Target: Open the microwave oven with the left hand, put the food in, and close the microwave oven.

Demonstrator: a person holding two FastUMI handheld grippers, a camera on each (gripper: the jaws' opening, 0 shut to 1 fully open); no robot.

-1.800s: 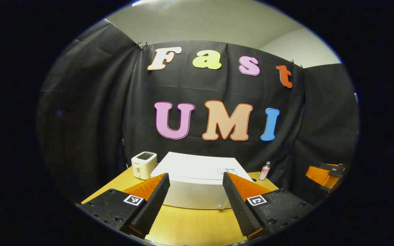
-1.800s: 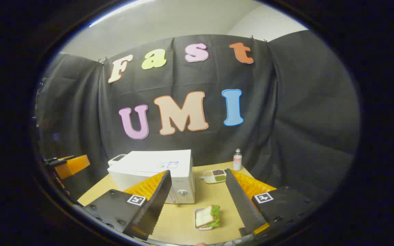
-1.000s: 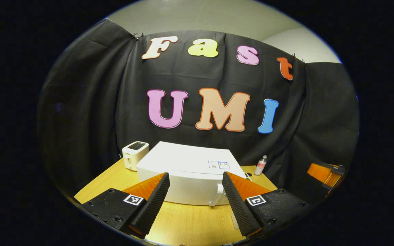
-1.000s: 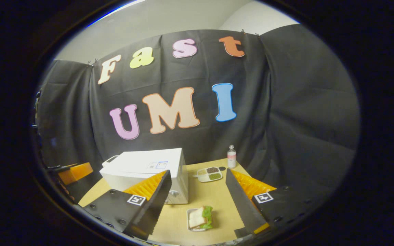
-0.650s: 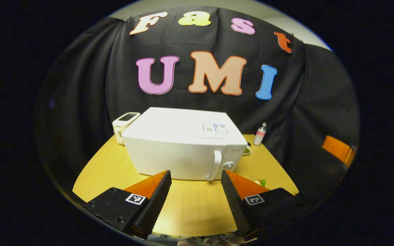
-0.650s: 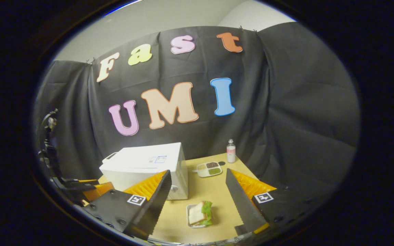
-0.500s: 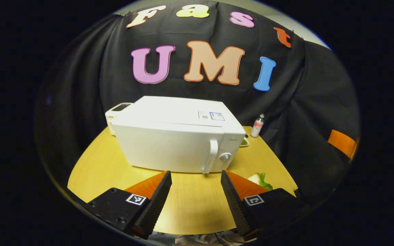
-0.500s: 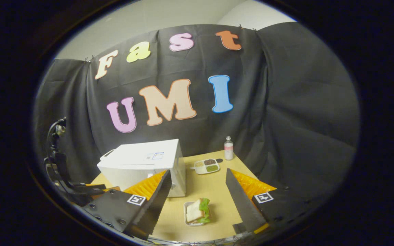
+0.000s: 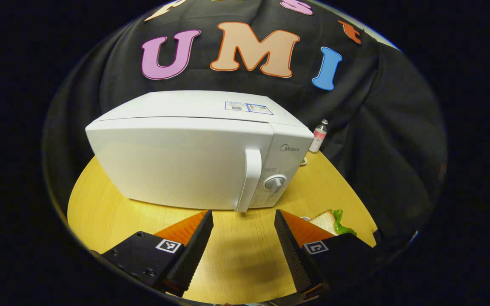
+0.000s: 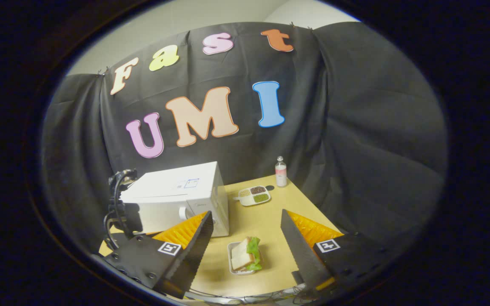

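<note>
A white microwave (image 9: 177, 157) stands on the yellow table, its door shut; the vertical handle (image 9: 248, 178) and a dial (image 9: 275, 182) are at its right end. My left gripper (image 9: 243, 219) is open, empty, and close in front of the handle's lower end. It also shows as a dark rig with cables (image 10: 119, 204) before the microwave (image 10: 172, 197). The sandwich with lettuce (image 10: 245, 254) lies in a small white tray right of the microwave and also shows in the left gripper view (image 9: 328, 221). My right gripper (image 10: 246, 216) hovers open above and short of it.
A divided dish with several fillings (image 10: 253, 194) and a small bottle (image 10: 280, 171) stand at the table's far right corner; the bottle (image 9: 318, 135) is beside the microwave's back. The table edge (image 10: 270, 291) runs just beneath my right gripper. Black cloth walls the booth.
My left gripper has dropped and moved in toward the microwave, which now looms large with its handle just ahead. The right gripper has shifted only slightly, both staying open.
</note>
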